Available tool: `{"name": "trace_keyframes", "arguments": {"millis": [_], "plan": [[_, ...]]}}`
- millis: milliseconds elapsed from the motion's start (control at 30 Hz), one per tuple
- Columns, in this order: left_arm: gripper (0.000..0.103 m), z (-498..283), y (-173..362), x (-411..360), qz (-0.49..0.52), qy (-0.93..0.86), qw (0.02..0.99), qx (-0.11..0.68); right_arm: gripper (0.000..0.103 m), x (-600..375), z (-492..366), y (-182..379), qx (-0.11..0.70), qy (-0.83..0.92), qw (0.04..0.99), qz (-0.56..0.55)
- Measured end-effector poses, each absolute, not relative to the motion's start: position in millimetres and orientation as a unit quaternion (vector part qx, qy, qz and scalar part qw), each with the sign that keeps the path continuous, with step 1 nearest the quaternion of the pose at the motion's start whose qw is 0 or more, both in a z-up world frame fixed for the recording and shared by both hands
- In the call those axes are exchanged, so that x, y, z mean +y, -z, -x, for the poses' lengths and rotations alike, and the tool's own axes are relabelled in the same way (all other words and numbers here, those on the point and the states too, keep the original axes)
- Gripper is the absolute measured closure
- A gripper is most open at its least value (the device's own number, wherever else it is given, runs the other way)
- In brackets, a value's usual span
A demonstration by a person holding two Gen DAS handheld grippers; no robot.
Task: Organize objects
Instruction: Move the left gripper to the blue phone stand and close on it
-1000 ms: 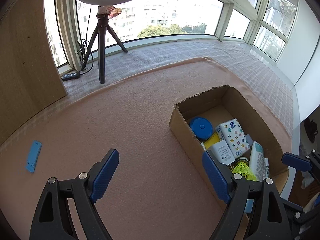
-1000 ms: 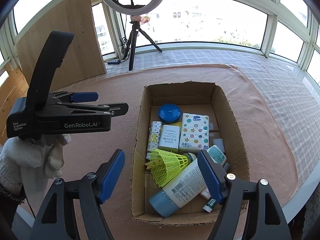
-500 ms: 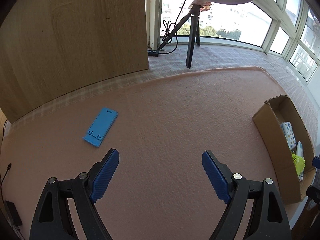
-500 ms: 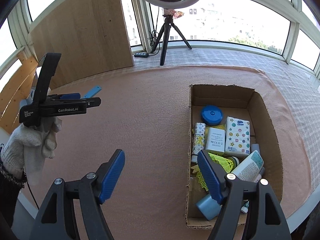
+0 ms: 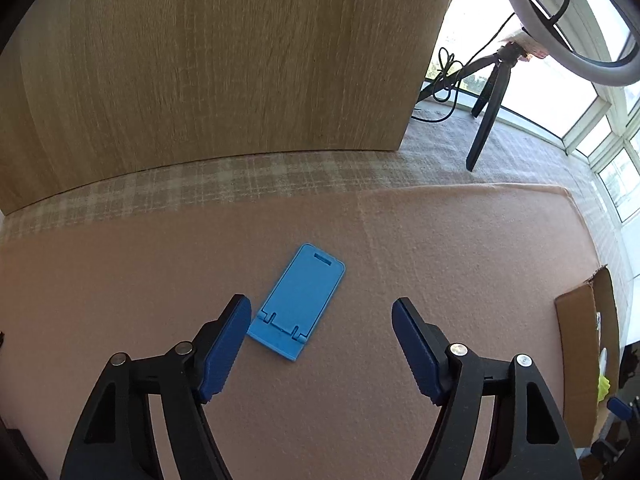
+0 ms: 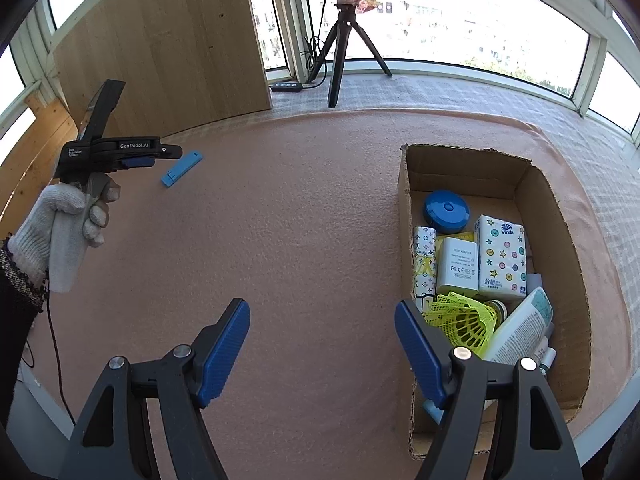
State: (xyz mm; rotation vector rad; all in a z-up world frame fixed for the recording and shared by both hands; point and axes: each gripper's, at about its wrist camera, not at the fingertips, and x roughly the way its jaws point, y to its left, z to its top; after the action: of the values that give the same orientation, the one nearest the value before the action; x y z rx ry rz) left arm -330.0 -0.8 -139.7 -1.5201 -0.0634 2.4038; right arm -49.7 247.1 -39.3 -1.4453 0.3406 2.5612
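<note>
Left gripper (image 5: 320, 316) hangs over the pink mat (image 5: 460, 248), jaws spread wide, empty. A blue phone stand (image 5: 298, 300) lies flat between them, close to the left finger (image 5: 224, 344), long end pointing toward one o'clock. Wooden board (image 5: 220, 60) at twelve, tripod (image 5: 486, 112) at two, cardboard box (image 5: 576, 344) at three.

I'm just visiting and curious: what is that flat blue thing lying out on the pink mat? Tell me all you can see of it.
The blue stand looks like a folded plastic phone holder: a flat rectangle with rounded corners, a slot at its far end and two notches near its near edge. It lies flat and slanted on the pink mat, nothing touching it. The left tongs hang open just before it.
</note>
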Motion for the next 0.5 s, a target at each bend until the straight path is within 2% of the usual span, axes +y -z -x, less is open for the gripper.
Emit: {"name": "trace_keyframes", "arguments": {"millis": [500], "plan": [[0.057,366.4,168.0,9.3,0.554,-0.817,0.158,-0.034,0.032,257.2,54.3,48.7,0.12,-0.851,0.108,0.5]]}}
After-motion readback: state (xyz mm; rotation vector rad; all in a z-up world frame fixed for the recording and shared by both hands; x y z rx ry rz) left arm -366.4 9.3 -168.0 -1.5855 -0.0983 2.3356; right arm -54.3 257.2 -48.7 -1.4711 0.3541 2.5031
